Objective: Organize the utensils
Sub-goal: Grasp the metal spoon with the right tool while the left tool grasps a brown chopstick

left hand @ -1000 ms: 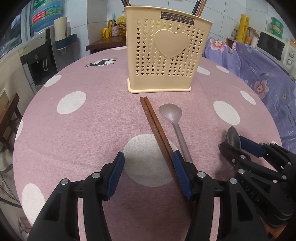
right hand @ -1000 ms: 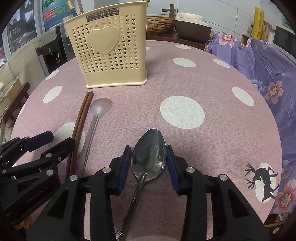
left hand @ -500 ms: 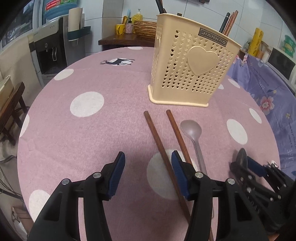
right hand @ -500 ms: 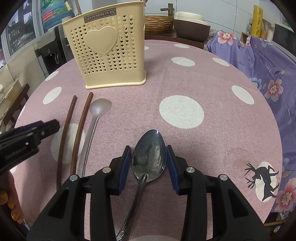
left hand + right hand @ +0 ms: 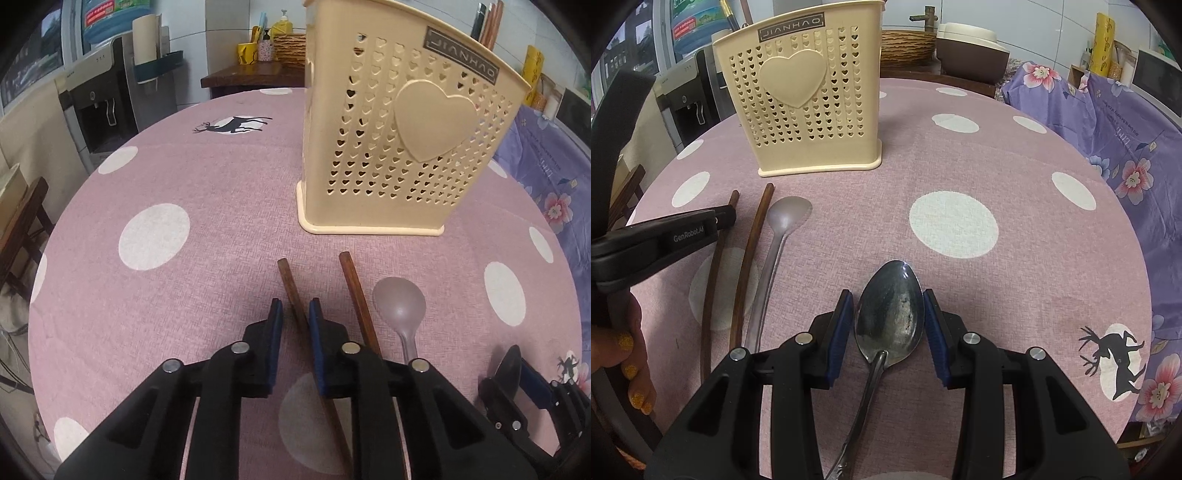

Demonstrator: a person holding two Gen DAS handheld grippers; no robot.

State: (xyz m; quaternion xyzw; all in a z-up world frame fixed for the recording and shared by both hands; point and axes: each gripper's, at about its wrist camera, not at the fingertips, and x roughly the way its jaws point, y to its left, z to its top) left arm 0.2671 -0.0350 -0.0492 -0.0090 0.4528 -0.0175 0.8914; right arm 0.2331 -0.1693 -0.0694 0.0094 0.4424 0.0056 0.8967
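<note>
— Two wooden chopsticks lie on the pink dotted tablecloth (image 5: 203, 184), right? Where's the left gripper (image 5: 295, 317)?

— Down over the left chopstick (image 5: 290, 286). Its jaws have just been closing, and the stick runs between the blue pads (image 5: 275, 325). It sits against the right-hand pad, but a sliver of cloth shows on the other side, so the pinch isn't made.

— And the right chopstick (image 5: 354, 291)?

— Flat on the cloth just outside that gripper, apart from its partner at the far tips. Just beside it, further right, a grey spoon (image 5: 399, 304) lies bowl up, its bowl towards the holder.

— Where is the holder?

— The cream utensil holder (image 5: 406, 147), with heart-shaped holes and one big raised heart, stands upright beyond the chopstick tips, near them but not touching. A few handles (image 5: 493, 22) poke above its rim.

— Over on the right?

— The right gripper (image 5: 886, 295) has its pads on either side of the bowl of a metal spoon (image 5: 890, 314), clamping it at its widest part. The bowl faces the camera and the handle trails down between the fingers, out of the bottom of the right wrist view.
</note>
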